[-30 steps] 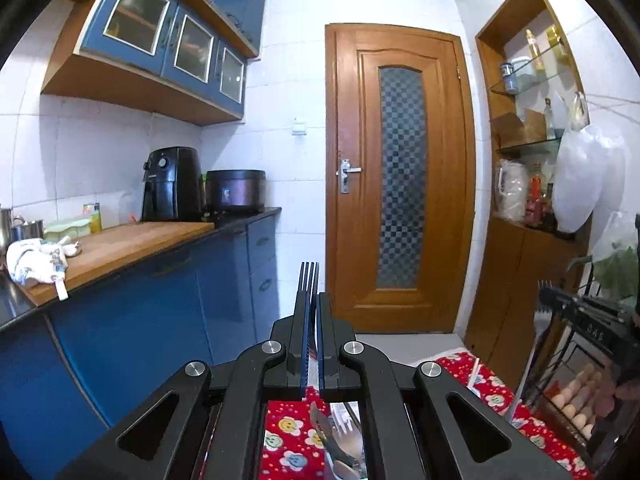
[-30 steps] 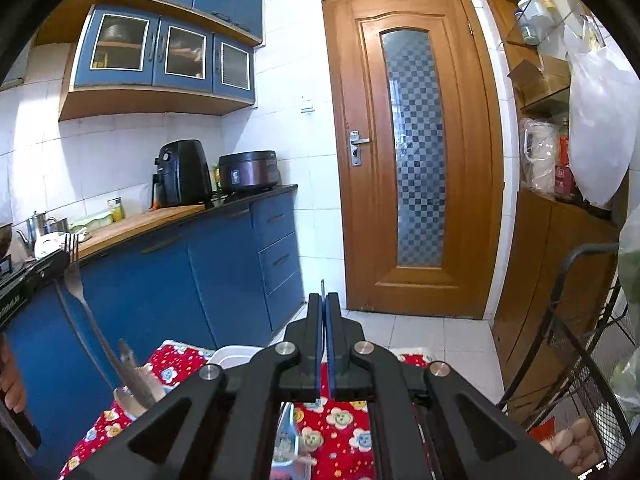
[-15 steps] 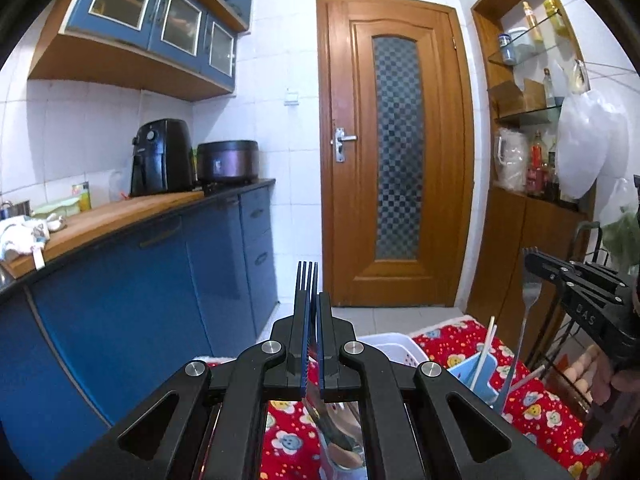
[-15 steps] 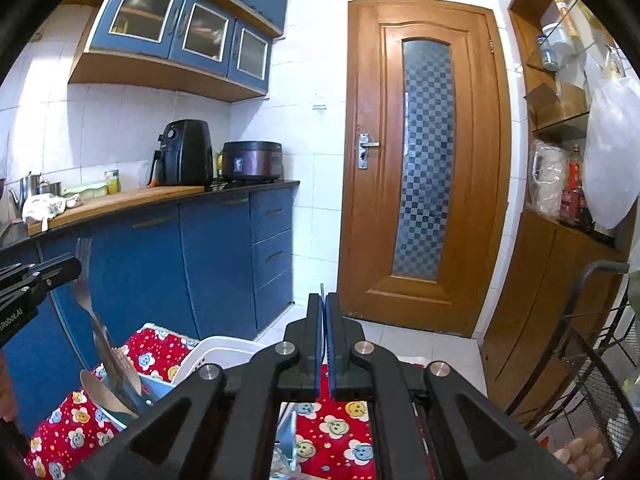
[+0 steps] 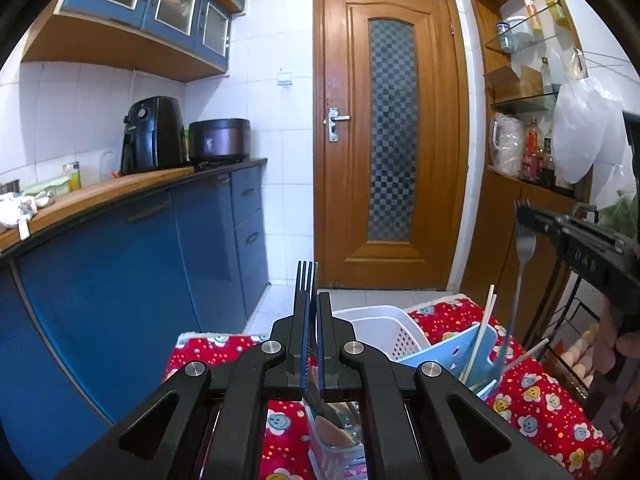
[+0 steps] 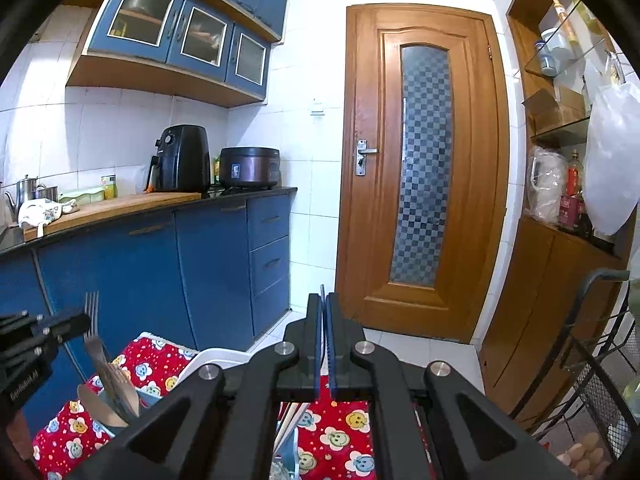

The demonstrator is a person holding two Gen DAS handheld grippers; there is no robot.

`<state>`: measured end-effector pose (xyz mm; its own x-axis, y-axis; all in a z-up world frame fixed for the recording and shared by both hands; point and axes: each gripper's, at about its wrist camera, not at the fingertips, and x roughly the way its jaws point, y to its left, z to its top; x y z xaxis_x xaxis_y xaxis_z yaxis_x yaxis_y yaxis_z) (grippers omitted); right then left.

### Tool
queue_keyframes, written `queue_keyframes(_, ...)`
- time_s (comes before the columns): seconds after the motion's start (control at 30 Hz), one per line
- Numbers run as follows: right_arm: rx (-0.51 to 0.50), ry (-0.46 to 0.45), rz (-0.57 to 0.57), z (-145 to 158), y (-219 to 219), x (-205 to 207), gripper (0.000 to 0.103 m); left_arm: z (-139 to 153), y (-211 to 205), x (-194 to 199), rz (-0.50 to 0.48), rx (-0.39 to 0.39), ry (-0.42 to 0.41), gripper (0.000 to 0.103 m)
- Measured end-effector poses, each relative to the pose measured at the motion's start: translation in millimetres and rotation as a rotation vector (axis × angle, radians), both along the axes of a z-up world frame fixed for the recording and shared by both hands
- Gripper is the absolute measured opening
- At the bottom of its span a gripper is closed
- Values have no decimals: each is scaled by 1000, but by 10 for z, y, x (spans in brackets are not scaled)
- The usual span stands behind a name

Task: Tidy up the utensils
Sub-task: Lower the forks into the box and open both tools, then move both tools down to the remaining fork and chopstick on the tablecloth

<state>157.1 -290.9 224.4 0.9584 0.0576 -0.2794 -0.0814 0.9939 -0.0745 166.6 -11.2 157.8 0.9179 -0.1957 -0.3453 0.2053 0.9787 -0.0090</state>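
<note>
Both wrist views looking level toward the wooden door [image 5: 390, 136] [image 6: 424, 168] from low and well back, above the red cloth [image 5: 536, 396] [image 6: 332, 436]; left view left of right; door, cloth shared.

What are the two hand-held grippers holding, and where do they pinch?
Each holds a fork. The left hand-held gripper and the right hand-held gripper both pinch near the neck, prongs up.

Fork handle [image 5: 310, 364] hidden between the left gripper's [image 5: 312, 300] fingers, holder [image 5: 336, 456] cut off by the bottom edge, its contents perhaps spoons, right-hand fork's [image 6: 322, 292] tines edge-on.
</note>
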Motion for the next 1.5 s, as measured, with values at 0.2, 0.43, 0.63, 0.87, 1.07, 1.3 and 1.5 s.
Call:
queue_keyframes(0.2,-13,56,3,-207,44,81,3,-84,-39,-3,-15,4,18,2)
queue_keyframes(0.43,40,117,41,-356,42,73,5,-135,-53,-26,-31,-1,44,4)
queue_keyframes(0.63,118,121,89,-297,-15,-10,29,-61,12,-50,-42,-60,67,12)
queue_keyframes(0.87,173,89,108,-119,-69,-256,33,-10,20,-179,-50,-73,70,29)
queue_keyframes(1.07,224,117,125,-75,-119,-465,34,24,25,-408,-60,-81,64,32)
queue_keyframes(1.3,257,154,140,-108,-143,-763,35,3,55,-659,-69,-97,85,33)
queue_keyframes(1.5,264,194,155,-217,-137,-996,36,-77,69,-860,-68,-97,110,34)
